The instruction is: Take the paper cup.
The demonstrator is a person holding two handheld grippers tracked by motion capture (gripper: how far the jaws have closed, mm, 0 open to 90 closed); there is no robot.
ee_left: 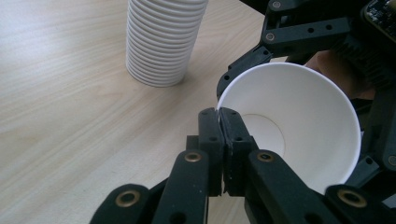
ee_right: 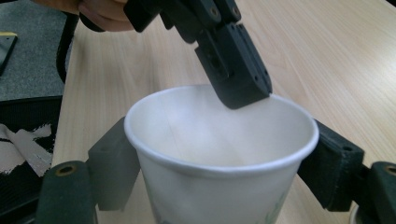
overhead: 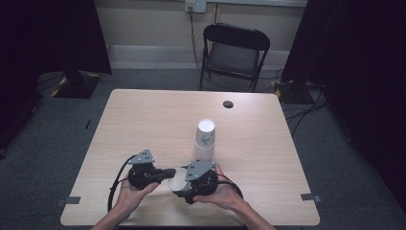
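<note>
Right gripper [ee_right: 219, 154] has its jaws clamped round a white paper cup [ee_right: 219, 154]. Left gripper [ee_left: 219, 116] pinches that cup's rim, jaws nearly closed. A tall stack of white paper cups [overhead: 205, 140] stands close behind on the wooden counter [overhead: 143, 120].

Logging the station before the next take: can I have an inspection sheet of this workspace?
Surface: light wooden table, grommet hole near the far edge.
Job's things: stack of paper cups upside down at centre; single paper cup held near the front edge.
Clutter: nothing seen.
Grippers: right hand-held gripper clasps the single cup's sides; left hand-held gripper shut on its rim.
Cables: black cable trailing from the left one.
Surroundings: folding chair, dark curtains, grey floor.
</note>
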